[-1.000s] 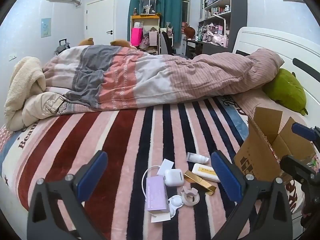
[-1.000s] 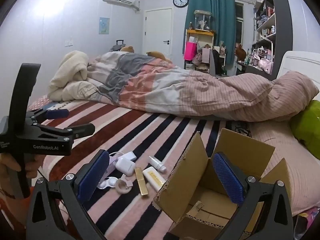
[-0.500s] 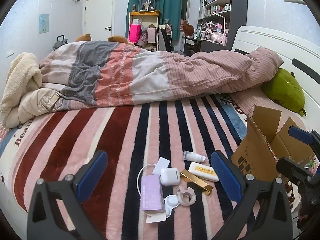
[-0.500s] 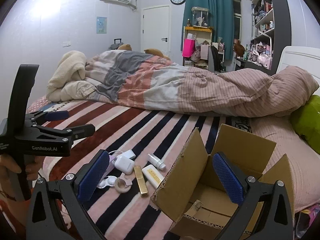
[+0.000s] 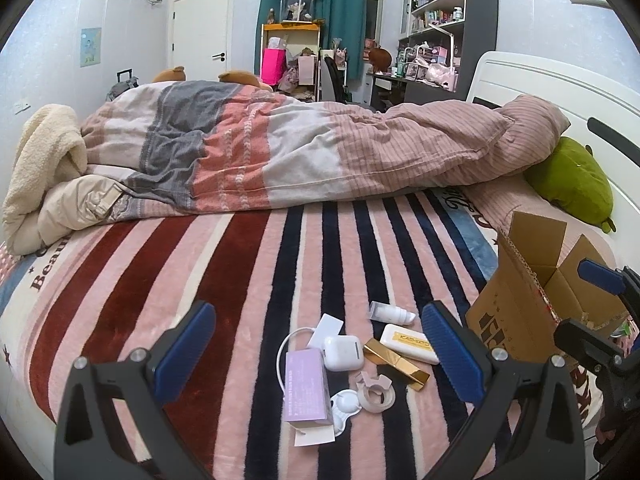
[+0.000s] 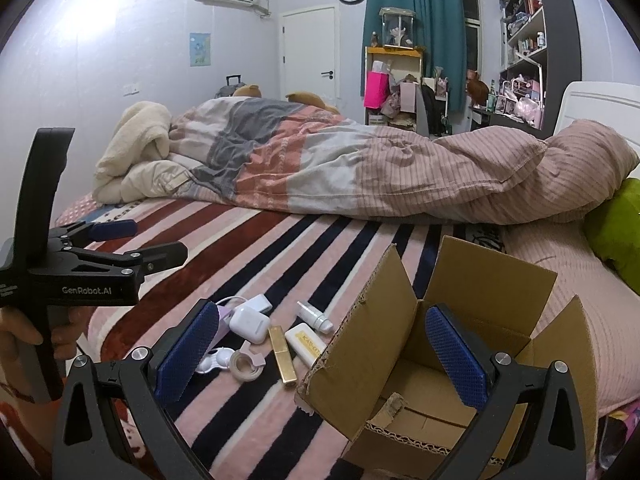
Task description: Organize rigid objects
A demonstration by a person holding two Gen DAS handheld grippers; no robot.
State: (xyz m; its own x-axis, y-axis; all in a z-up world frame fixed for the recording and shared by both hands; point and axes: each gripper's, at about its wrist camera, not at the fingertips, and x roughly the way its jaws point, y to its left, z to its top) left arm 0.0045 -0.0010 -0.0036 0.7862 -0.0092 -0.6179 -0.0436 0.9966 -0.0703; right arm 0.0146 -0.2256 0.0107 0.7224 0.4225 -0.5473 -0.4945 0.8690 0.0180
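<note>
- Left gripper (image 5: 316, 350) spread wide and empty, hovering above the small items on the striped blanket (image 5: 224, 280).
- Right gripper (image 6: 320, 348) likewise spread wide, holding nothing, poised over the near flap of the box (image 6: 440, 344).
- Items clustered just left of the box: purple box (image 5: 305, 390), earbud case (image 5: 342, 353), tape ring (image 5: 376, 392), gold bar (image 5: 397, 362), cream tube (image 5: 409, 344), small white bottle (image 5: 390, 313).
- Risk, as a judgement: items touching or nearly so, thus a grab at the earbud case likely to nudge the cable (image 5: 286, 350) or the purple box along.
- Soft blanket liable to sink under a push, letting the flat gold bar slide from the pads.
- Box flaps standing loose; a careless drop could hit a flap and bounce out, or tip the box.
- Two grippers close together; collision possible if both reach at once.
- Box interior, apparently bare, seen only from the right wrist; left wrist gets just its outer wall (image 5: 504, 320).
- Purple box seen whole only from the left wrist; mostly hidden behind a finger in the right.
</note>
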